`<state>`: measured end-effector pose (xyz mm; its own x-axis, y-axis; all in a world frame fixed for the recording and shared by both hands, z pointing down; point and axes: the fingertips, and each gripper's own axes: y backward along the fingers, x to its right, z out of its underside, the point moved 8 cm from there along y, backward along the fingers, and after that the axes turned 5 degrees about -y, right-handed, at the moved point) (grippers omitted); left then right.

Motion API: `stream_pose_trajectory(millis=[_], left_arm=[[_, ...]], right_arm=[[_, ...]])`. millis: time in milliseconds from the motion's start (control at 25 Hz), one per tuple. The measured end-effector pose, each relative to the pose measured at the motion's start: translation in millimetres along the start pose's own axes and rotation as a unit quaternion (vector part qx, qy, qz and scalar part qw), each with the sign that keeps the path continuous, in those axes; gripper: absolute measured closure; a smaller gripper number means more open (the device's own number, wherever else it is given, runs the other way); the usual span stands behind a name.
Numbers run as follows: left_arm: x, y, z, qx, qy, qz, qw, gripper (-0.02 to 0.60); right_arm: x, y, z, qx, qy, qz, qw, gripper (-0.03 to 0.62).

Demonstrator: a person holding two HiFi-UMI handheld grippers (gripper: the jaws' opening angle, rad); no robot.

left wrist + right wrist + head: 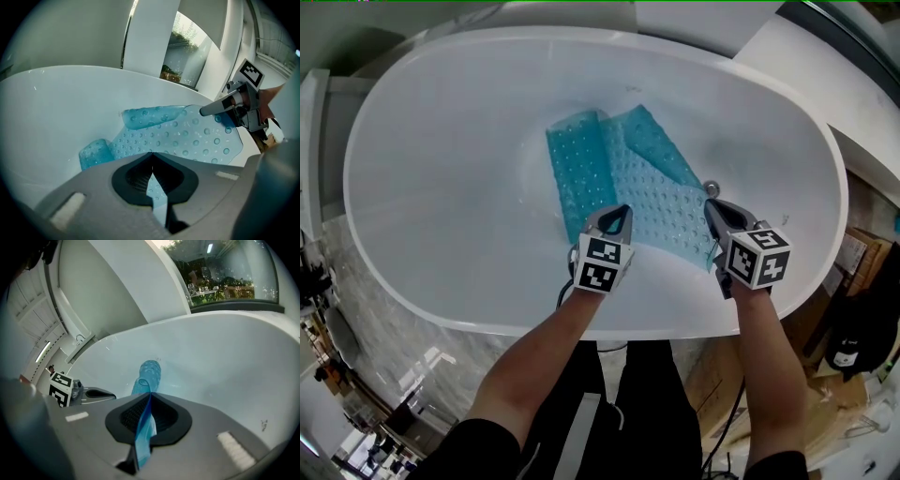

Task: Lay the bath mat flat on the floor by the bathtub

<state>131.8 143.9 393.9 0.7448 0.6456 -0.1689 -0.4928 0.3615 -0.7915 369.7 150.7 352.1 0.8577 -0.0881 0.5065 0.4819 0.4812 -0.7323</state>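
Big white oval bathtub point(412, 187) fills most of the room in front of the person. Its near rim crosses btwn their body and both tools, so anything coming out has to clear that lip. Grey marbled floor tiles point(375, 309) lie at near left w/ clutter along the left edge. Brown cardboard boxes point(853, 253) crowd the floor at right, close to the tub's side.

The translucent teal rubber bath mat point(647, 178) w/ raised bubbles is not on the floor. It is inside the tub, right of centre. Its far part is folded over and lumped on the tub bottom, and its near edge is held up off the bottom.

Both bare forearms reach over the near rim, side by side, w/ the tools pointing steeply down and away.

The left gripper point(619, 212) is clamped tight on the mat's near-left corner, w/ thin teal sheet pinched in its jaws. The right gripper point(711, 204) is closed on the near-right corner, w/ the sheet edge-on btwn its pads.

A small metal fitting point(710, 187) sits on the tub bottom just beyond the right gripper.

Inside the tub there is wide bare white room to the left and far side. The mat's right edge lies near the right wall.
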Motion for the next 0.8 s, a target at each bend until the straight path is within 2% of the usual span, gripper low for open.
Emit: stream_pose_trajectory(millis=[440,800], left_arm=[[6.7,15.4,-23.3,0.009,-0.011,-0.008,0.9999,0.578],[17.8,34.4,-33.7,0.019,0.009,-0.011,0.9997,0.578]], right_arm=[[-6.5,28.9,-25.2,0.029,-0.002,0.000,1.000,0.589],[-30.0,54.1,-32.8,0.030,0.003,-0.005,1.000,0.588]])
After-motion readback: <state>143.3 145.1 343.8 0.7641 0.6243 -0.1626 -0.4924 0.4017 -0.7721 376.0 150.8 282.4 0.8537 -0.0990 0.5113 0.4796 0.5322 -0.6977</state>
